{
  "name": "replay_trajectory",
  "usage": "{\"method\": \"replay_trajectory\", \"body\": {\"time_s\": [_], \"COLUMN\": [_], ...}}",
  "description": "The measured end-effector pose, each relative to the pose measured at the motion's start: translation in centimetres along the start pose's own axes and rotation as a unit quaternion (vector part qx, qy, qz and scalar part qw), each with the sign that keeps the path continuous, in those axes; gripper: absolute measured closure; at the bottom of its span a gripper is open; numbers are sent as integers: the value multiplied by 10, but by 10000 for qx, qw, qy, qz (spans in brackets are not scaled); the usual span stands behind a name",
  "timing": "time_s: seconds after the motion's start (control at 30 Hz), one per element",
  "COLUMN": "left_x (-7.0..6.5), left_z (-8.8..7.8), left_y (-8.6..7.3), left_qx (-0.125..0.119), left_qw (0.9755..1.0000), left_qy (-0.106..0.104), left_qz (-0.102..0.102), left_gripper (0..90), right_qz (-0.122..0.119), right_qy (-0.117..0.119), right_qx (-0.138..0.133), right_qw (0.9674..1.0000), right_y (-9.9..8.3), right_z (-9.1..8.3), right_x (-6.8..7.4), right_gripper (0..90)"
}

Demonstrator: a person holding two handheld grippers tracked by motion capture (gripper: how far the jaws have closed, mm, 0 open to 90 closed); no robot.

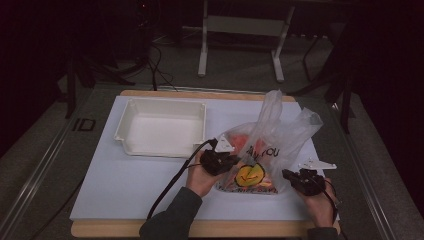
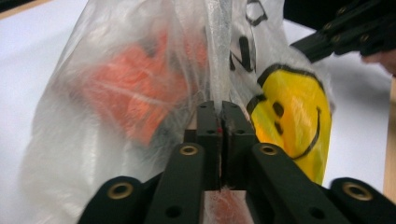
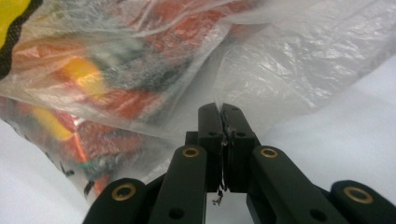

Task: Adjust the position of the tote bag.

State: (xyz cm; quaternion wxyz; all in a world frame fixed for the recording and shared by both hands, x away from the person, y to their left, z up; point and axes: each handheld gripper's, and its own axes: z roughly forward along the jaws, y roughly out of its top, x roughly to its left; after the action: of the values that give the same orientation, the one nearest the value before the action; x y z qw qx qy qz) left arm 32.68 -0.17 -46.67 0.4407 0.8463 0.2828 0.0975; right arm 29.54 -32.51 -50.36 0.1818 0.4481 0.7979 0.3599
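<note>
Bag [image 1: 265, 150]: thin clear plastic, smiley print, orange packets inside; lies on white surface [image 1: 125, 185] right of tray [image 1: 162, 127]; left gripper [image 1: 234, 161] and right gripper [image 1: 286, 175] each clamped on film. Risk, judged: pulling apart may tear film or slip; packets could spill.

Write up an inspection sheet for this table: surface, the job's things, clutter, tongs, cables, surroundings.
Surface: white mat on a wooden board, bare around the things.
Job's things: clear plastic bag with a yellow smiley print, orange packets inside, handles standing up.
Clutter: empty white tray at the back left, apart from the bag.
Tongs: left tongs shut on the bag's film; right tongs shut on the bag's film at its other side.
Cables: black cable trails from the left tongs over the mat's front edge.
Surroundings: dark room, grey floor, a metal frame's legs behind the table.
</note>
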Motion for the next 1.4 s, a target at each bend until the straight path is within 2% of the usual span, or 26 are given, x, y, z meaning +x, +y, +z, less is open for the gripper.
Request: {"method": "replay_trajectory", "body": {"time_s": [0.23, 0.57, 0.77, 0.9, 1.1, 1.2, 1.27, 1.4], "left_x": [4, 18, 14, 13, 15, 15, 14, 15], "left_z": [-20, -22, -16, -12, -15, -16, -16, -15], "left_y": [-20, -60, -66, -65, -65, -65, -65, -66], "left_qx": [102, 454, 669, 650, 617, 621, 636, 645], "left_qw": [9999, 9982, 9972, 9971, 9972, 9972, 9972, 9970], "left_qy": [113, 201, 230, 285, 325, 332, 344, 369], "left_qz": [-1, -349, -246, -273, -274, -268, -215, -204], "left_gripper": [894, 898, 897, 860, 834, 824, 817, 811], "right_qz": [-95, -111, -112, -120, -75, 68, 183, 327], "right_qy": [-54, -53, -42, -41, 45, 86, 133, 15], "right_qx": [86, 189, 213, 216, 16, -114, -219, -384], "right_qw": [9999, 9997, 9997, 9997, 10000, 9999, 9995, 9987], "right_y": [-6, -12, -12, -10, -1, 5, 10, 18], "right_z": [-8, -8, -9, -10, -17, -19, -20, -18], "right_x": [3, 3, 3, 4, 4, 5, 4, 6], "right_gripper": [896, 897, 897, 887, 599, 472, 408, 283]}}
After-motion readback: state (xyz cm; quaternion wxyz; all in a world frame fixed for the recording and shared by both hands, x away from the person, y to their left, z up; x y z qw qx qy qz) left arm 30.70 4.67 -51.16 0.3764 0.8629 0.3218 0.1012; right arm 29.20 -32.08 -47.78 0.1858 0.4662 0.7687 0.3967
